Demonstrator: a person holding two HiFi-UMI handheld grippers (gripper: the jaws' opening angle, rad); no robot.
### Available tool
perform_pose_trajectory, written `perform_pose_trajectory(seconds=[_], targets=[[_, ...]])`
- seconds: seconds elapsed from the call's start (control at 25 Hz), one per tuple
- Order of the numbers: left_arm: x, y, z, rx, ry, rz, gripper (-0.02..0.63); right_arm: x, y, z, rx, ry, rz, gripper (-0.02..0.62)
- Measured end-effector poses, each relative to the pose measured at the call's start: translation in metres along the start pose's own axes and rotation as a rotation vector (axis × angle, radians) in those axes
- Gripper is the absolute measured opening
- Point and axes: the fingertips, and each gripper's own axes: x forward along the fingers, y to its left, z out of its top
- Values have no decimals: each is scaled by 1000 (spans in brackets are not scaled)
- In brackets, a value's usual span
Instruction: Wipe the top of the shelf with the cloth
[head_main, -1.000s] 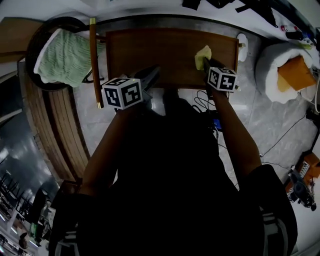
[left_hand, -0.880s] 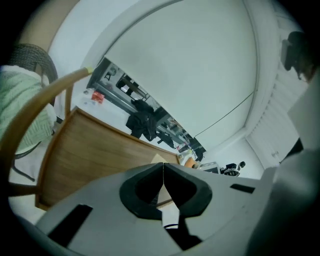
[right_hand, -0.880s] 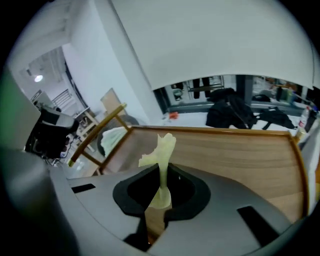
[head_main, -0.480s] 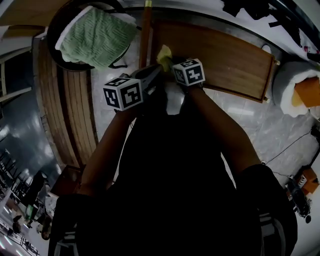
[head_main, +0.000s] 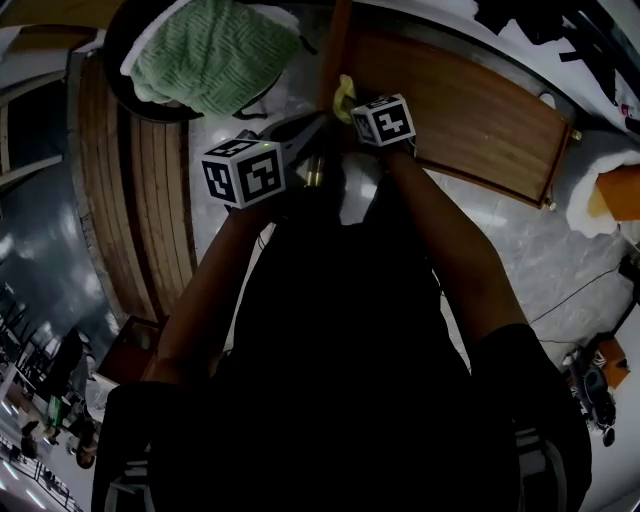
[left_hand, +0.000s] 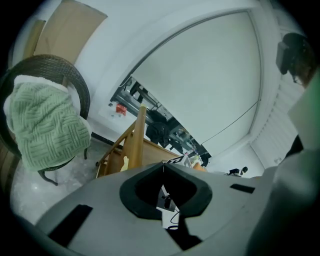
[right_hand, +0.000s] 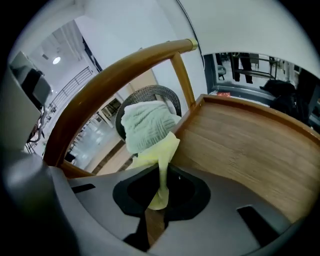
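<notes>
The wiping step is under way. The right hand-held gripper is pinched tight on the yellow cloth, with a fold of it squeezed between the two jaws. The cloth sits at one end of the brown shelf, right at the corner where the top meets the wooden rail. I cannot tell if the cloth is pressed flat on the wood or only brushing the edge. The left hand-held gripper has its jaws closed together with nothing in them, and it hangs off to the side, away from the shelf top. Past the rail there is a dark round chair with a green blanket on it. Most of the shelf top stretches away from the cloth, so I think the next move is to push the cloth down flat and slide it along the wood to the other end. The grip needs to be firm so the cloth does not slip out.
</notes>
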Motion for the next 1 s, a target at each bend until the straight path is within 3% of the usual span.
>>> perform_pose_trajectory(seconds=[0.4, 1.0], targets=[[43, -39, -16, 2, 29, -72, 12, -40, -47, -33, -69, 64, -29, 46], [146, -117, -78, 46, 151, -108, 12, -140, -163, -107, 54, 44, -119, 46]])
